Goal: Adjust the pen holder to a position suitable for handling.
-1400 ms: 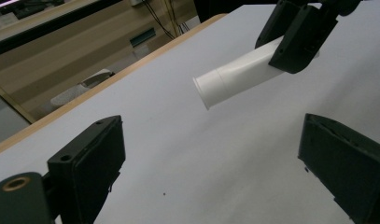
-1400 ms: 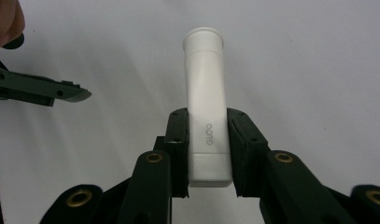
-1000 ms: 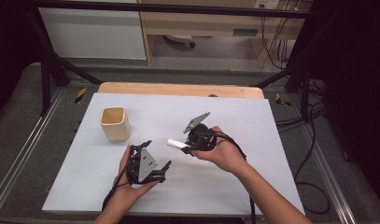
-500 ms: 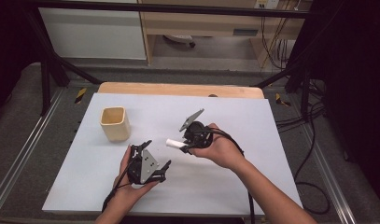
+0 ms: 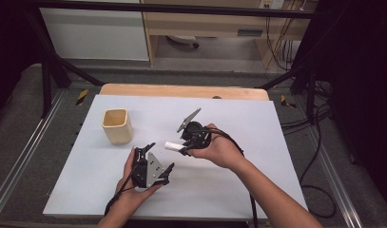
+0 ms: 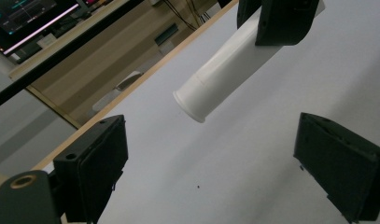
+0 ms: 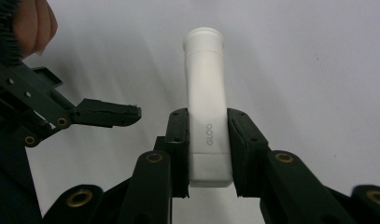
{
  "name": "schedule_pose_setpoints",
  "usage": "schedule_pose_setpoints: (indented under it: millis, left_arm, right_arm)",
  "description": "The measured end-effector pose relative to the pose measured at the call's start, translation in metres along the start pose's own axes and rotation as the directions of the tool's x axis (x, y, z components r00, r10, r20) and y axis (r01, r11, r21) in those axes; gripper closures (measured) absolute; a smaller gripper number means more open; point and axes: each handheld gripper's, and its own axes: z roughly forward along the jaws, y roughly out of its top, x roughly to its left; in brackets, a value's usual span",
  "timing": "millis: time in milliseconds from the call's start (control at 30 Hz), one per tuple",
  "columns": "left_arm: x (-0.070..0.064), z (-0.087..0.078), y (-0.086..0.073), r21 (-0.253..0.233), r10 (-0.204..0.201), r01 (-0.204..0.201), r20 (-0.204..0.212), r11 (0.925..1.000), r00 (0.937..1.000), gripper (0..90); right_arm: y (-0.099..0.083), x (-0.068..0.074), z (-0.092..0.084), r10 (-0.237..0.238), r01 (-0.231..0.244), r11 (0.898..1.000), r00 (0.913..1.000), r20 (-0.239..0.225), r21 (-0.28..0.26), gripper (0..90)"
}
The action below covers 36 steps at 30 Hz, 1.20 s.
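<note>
The right tongs (image 7: pixel 206 140) already clamp the white glue tube (image 7: pixel 205 93) above the desk (image 5: pixel 257 118), cap toward the empty, wide-open left tongs (image 6: pixel 215 172), so uncapping or handover looks left.

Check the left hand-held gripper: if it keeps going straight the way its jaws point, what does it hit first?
Probably the white tube held by the right hand-held gripper. The left hand-held gripper has open jaws aimed just below the tube's capped end. Depth is unclear, so it might pass under and meet the table instead.
</note>
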Motion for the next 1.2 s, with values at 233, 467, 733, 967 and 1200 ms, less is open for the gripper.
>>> schedule_pose_setpoints:
  millis: [233, 467, 733, 967, 1200]
  left_arm:
    - [-0.003, 0.001, 0.001, 0.000, 0.065, -0.065, -0.031, 0.9979, 0.9974, 15.2]
    - [-0.008, 0.002, 0.002, 0.009, 0.130, -0.130, -0.057, 0.9915, 0.9899, 19.1]
    - [-0.012, 0.004, 0.003, 0.027, 0.218, -0.216, -0.093, 0.9760, 0.9716, 25.5]
    - [-0.016, 0.004, 0.005, 0.039, 0.288, -0.286, -0.108, 0.9575, 0.9514, 31.9]
    - [-0.016, 0.001, 0.005, 0.040, 0.347, -0.345, -0.123, 0.9378, 0.9296, 44.9]
  right_arm:
    - [0.008, 0.001, 0.001, -0.005, 0.005, 1.000, 1.0000, -0.007, 0.018, 71.2]
    - [0.011, 0.006, 0.003, -0.010, 0.010, 0.999, 0.9998, -0.016, 0.036, 71.2]
    - [0.019, 0.012, 0.006, -0.018, 0.020, 0.998, 0.9994, -0.029, 0.054, 71.2]
    - [0.022, 0.019, 0.012, -0.031, 0.034, 0.997, 0.9982, -0.051, 0.072, 71.2]
    - [0.025, 0.022, 0.015, -0.031, 0.036, 0.996, 0.9978, -0.058, 0.082, 71.2]
